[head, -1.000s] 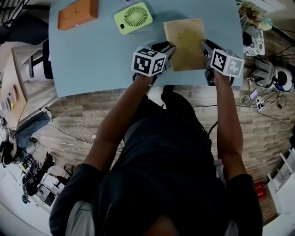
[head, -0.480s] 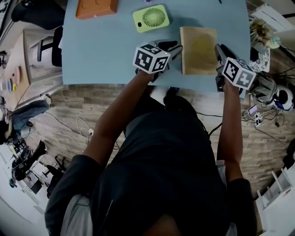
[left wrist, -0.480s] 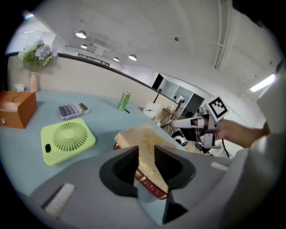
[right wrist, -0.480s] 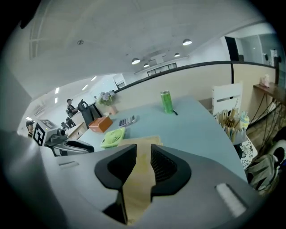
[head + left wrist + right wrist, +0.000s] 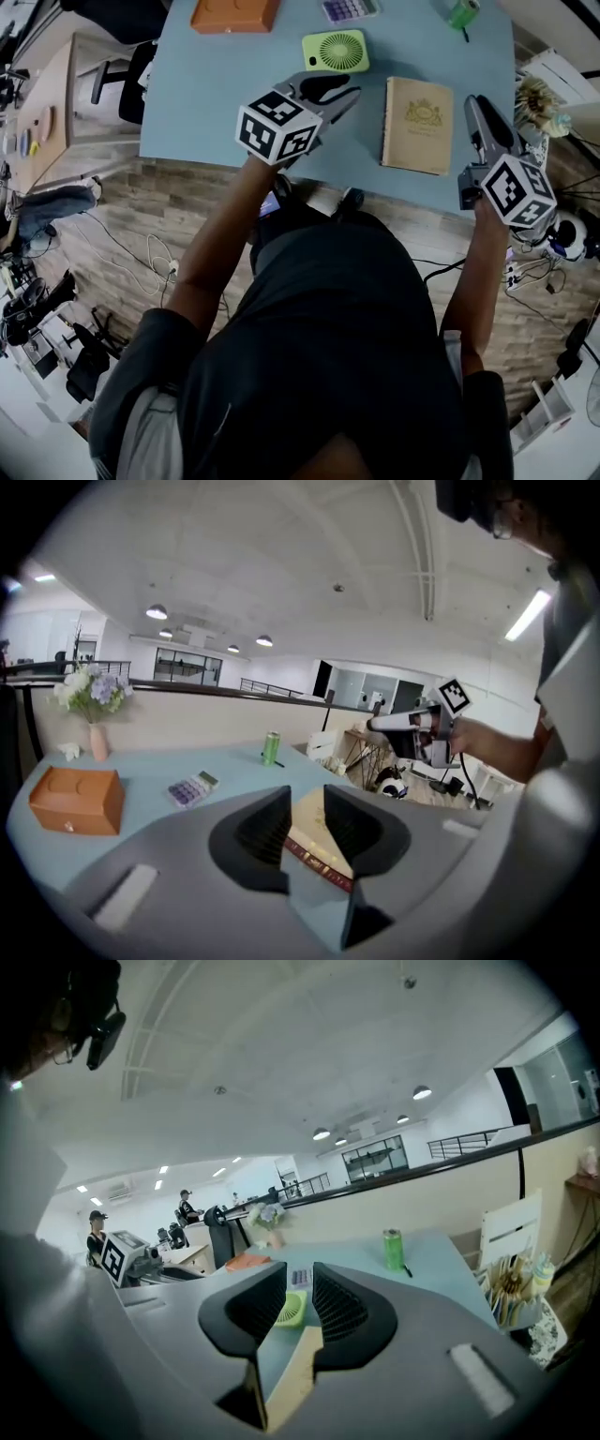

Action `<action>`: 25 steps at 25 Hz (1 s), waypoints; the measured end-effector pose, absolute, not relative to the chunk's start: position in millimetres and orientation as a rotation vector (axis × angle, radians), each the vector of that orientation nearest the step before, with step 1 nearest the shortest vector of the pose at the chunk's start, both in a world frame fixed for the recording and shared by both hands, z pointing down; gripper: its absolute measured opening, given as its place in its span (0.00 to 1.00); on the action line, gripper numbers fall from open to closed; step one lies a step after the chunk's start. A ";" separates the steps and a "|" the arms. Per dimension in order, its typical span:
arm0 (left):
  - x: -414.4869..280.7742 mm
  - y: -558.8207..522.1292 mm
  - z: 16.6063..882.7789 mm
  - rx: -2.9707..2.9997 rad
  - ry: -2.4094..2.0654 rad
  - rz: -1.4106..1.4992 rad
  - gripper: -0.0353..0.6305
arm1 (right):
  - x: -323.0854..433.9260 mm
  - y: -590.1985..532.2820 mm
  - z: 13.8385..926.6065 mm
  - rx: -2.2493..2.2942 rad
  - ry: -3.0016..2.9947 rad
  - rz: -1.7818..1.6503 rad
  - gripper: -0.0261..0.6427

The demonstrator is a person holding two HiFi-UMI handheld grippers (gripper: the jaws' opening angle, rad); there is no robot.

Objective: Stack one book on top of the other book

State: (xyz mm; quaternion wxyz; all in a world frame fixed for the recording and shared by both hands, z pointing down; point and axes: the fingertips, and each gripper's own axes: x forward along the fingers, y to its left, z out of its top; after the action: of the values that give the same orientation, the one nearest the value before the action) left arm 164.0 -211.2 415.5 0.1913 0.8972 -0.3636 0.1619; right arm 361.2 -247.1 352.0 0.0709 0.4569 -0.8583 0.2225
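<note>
Beyond the left claw (image 5: 342, 89) and off to its left, an orange box (image 5: 234, 13) sits at the back of the blue counter (image 5: 225, 103). That claw hangs above the counter, its jaws a narrow gap apart with nothing between them. A green fan (image 5: 336, 51) lies just past its tips, with a calculator (image 5: 349, 8) farther back. To the claw's right the tan book (image 5: 417, 125) lies flat on the counter, between the two claws and touched by neither. A dark red edge runs along the side facing the left claw, and I can't tell whether a second book lies under it. The right claw (image 5: 476, 108) hangs just right of the book, near the counter's right edge. Its jaws are also narrowly apart and empty. A green can (image 5: 460, 12) stands well beyond it.
</note>
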 end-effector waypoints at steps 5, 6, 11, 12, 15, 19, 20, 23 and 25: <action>126.1 -193.7 368.6 2.577 -1.147 0.418 0.30 | 345.8 -227.5 288.8 1.322 -2.720 0.527 0.17; 119.0 -189.6 361.2 2.587 -1.170 0.414 0.30 | 342.6 -222.4 278.4 1.305 -2.738 0.498 0.17; 82.5 -165.0 328.4 2.624 -1.278 0.403 0.30 | 328.4 -201.2 238.2 1.227 -2.784 0.374 0.11; 75.5 -159.7 323.6 2.626 -1.298 0.402 0.30 | 326.8 -198.5 233.3 1.217 -2.788 0.359 0.11; 56.0 -145.6 312.6 2.610 -1.358 0.389 0.30 | 323.6 -192.0 220.0 1.205 -2.797 0.319 0.11; 42.0 -133.4 304.2 2.581 -1.408 0.337 0.30 | 323.4 -184.9 207.4 1.219 -2.807 0.288 0.11; 41.7 -131.2 304.0 2.579 -1.408 0.330 0.30 | 324.0 -183.6 206.2 1.223 -2.808 0.284 0.11; 45.1 -124.0 305.4 2.586 -1.393 0.336 0.30 | 327.5 -180.1 205.7 1.234 -2.806 0.281 0.11; 47.0 -120.1 305.3 2.592 -1.385 0.345 0.30 | 330.7 -178.4 206.1 1.246 -2.804 0.284 0.11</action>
State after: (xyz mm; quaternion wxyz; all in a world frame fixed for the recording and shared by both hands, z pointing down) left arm 47.0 -120.1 305.3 0.0912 0.8723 -0.4661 0.1162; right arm 330.7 -178.4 206.1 0.0300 0.4040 -0.9096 0.0920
